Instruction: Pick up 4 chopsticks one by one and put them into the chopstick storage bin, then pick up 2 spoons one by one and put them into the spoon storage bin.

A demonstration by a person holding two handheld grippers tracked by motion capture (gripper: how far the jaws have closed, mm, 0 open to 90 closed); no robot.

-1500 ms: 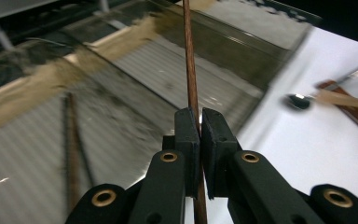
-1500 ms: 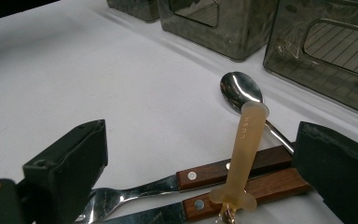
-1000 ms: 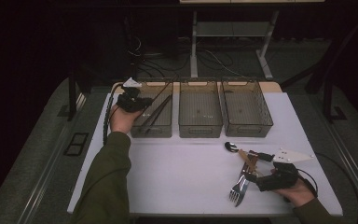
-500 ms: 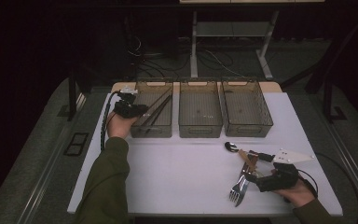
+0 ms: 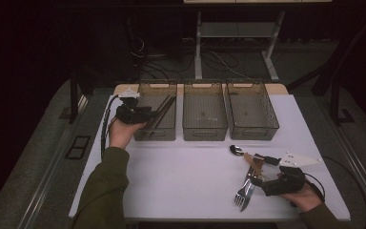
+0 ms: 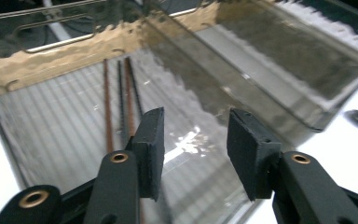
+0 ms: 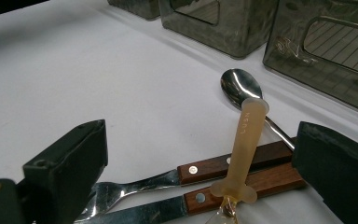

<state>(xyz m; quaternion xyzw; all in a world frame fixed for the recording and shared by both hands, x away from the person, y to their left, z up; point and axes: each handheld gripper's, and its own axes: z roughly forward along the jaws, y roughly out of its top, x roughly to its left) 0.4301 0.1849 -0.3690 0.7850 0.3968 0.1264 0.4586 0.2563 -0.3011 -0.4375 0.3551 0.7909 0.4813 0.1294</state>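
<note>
Risk: right gripper (image 7: 200,172) has its fingers spread wide over a tangled cutlery pile (image 5: 249,179) on the desk (image 5: 181,181); closing there could pinch two handles at once or skid the translucent-handled piece (image 7: 244,149) off. Left gripper (image 6: 193,144), fingers apart and empty, hangs over the left bin (image 5: 158,112). Right gripper view shows the handles stacked; high view doesn't. Chopsticks (image 6: 121,100) in that bin, probably; thin and blurred.
</note>
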